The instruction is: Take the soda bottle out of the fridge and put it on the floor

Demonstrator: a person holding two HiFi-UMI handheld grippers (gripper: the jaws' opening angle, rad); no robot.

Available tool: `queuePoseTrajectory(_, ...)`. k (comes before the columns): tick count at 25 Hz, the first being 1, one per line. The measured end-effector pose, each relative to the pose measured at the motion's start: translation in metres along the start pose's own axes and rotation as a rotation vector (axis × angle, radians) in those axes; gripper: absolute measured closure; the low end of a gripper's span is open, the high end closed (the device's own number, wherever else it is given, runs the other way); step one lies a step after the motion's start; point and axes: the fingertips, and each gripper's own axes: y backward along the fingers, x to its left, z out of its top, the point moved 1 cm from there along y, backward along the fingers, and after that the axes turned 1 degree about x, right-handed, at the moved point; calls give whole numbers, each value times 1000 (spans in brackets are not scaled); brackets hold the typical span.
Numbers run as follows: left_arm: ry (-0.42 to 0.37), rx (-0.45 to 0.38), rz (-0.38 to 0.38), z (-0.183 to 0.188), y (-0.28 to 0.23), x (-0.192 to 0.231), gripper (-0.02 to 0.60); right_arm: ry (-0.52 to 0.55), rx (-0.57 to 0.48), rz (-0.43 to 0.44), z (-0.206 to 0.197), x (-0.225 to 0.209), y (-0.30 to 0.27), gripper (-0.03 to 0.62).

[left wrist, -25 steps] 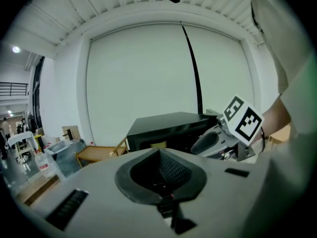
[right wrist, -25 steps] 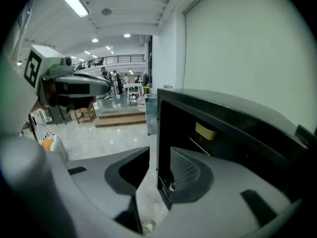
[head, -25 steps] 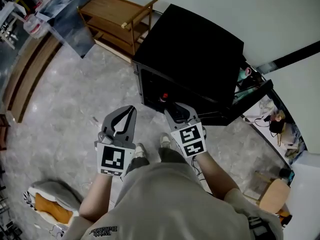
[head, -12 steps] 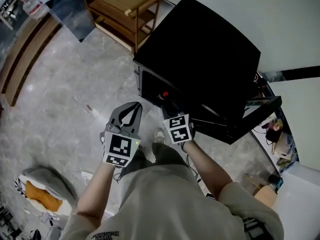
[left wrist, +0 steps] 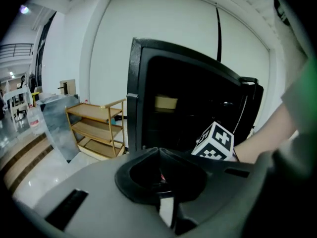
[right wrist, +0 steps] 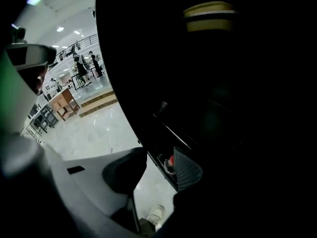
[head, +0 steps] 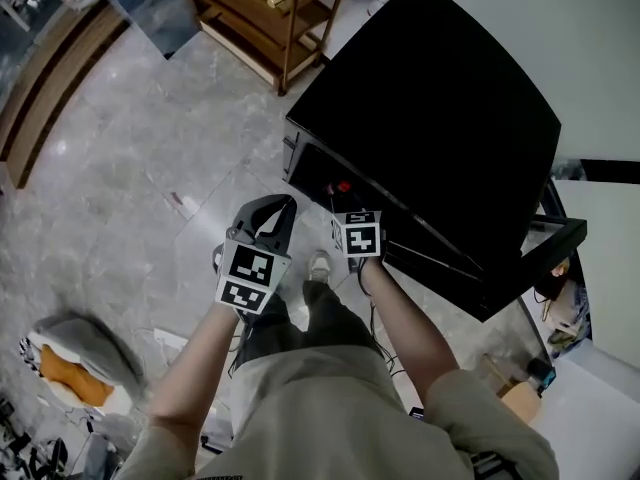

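The black fridge (head: 430,98) stands open, with its dark inside facing me. Low in its front, the soda bottle shows only as a red cap (head: 343,186). In the right gripper view the same cap (right wrist: 171,160) sits in a low rack, seen through the gap of the jaws. My right gripper (right wrist: 159,166) is open; its jaws have just been opening, with nothing between the pads. In the head view the right gripper (head: 338,206) hangs just short of the cap, mostly hidden by its marker cube. My left gripper (head: 288,203) is beside it on the left, shut and empty, its tips touching (left wrist: 158,150).
The fridge door (head: 545,253) swings out to the right. A wooden shelf unit (head: 270,8) stands left of the fridge on the grey marble floor (head: 120,168). My shoes (head: 318,265) are just before the fridge. An orange and grey bundle (head: 70,368) lies at the lower left.
Both grippers have sunk and moved in toward the low front of the fridge. The right one now reaches close to the red cap.
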Motion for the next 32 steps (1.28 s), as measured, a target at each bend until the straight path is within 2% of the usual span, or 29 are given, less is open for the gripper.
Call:
queuePoseTrajectory(4, 34, 32, 8, -21, -19, 14, 574, -2, 47, 14, -14, -5, -37, 446)
queuePoseTrajectory(9, 66, 43, 0, -40, -34, 15, 574, -21, 101, -55, -37, -20, -61, 440)
queuePoseTrajectory(14, 94, 77, -5, -62, -46, 17, 574, -44, 52, -97, -33, -32, -76, 427)
queuePoseTrajectory(18, 83, 99, -7, -71, -56, 22, 575, -38, 23, -70, -34, -32, -96, 427)
queuePoseTrajectory(22, 55, 108, -9, -74, -59, 27, 574, -54, 49, -112, -43, -43, -108, 427)
queuePoseTrajectory(25, 55, 102, -18, -75, -60, 27, 574, -69, 45, -108, -45, -45, -113, 422)
queuePoseTrajectory(27, 56, 103, -19, -77, -61, 28, 574, -67, 47, -101, -44, -43, -114, 448)
queuePoseTrajectory(32, 66, 118, -24, -85, -56, 28, 575, -78, 67, -119, -44, -40, -111, 461)
